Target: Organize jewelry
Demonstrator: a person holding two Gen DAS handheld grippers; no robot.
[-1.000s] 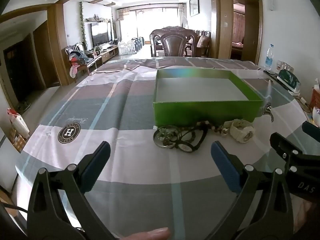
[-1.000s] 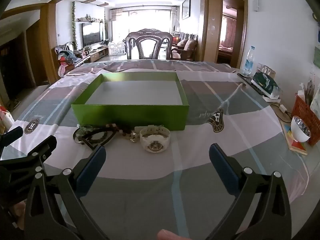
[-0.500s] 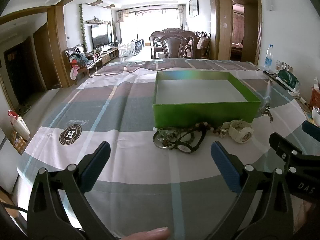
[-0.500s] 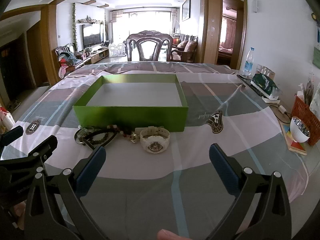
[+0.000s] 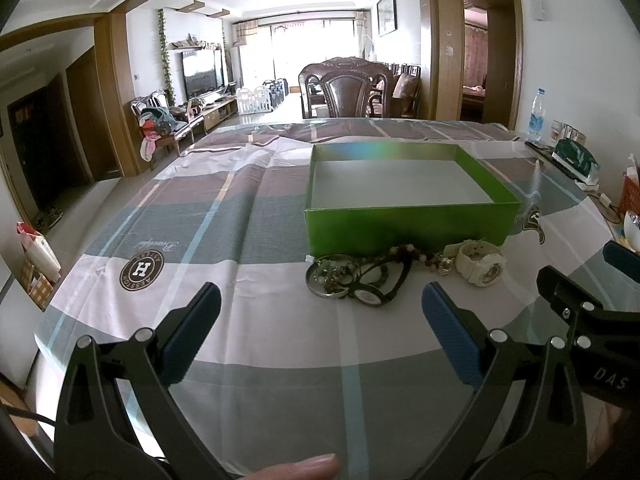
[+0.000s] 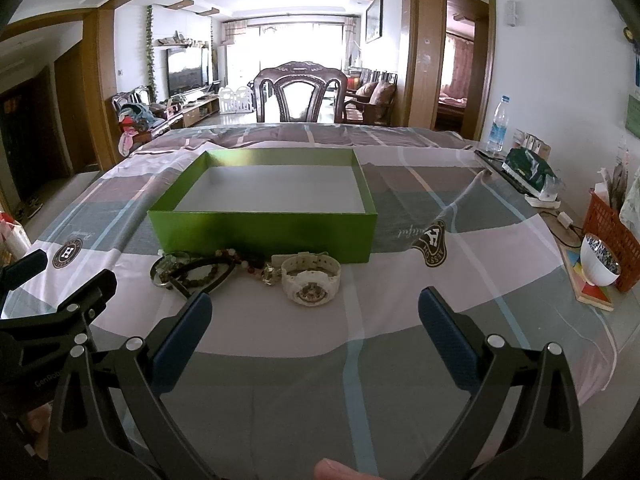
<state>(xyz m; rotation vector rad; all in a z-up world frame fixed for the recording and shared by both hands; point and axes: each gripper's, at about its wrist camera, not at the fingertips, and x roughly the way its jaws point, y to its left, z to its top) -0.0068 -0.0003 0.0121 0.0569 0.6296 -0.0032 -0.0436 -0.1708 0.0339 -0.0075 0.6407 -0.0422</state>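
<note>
Both tools (image 5: 320,320) (image 6: 314,324) wide apart (empty)

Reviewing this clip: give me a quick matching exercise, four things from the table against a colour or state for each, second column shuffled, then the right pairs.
Things:
1. box
2. watch
3. water bottle
4. left gripper

Descriptions:
A. white, lying in front of the box
B. jaws wide apart, holding nothing
C. green, open, nothing inside
D. standing upright at the table's far right

Pairs: 1-C, 2-A, 3-D, 4-B
</note>
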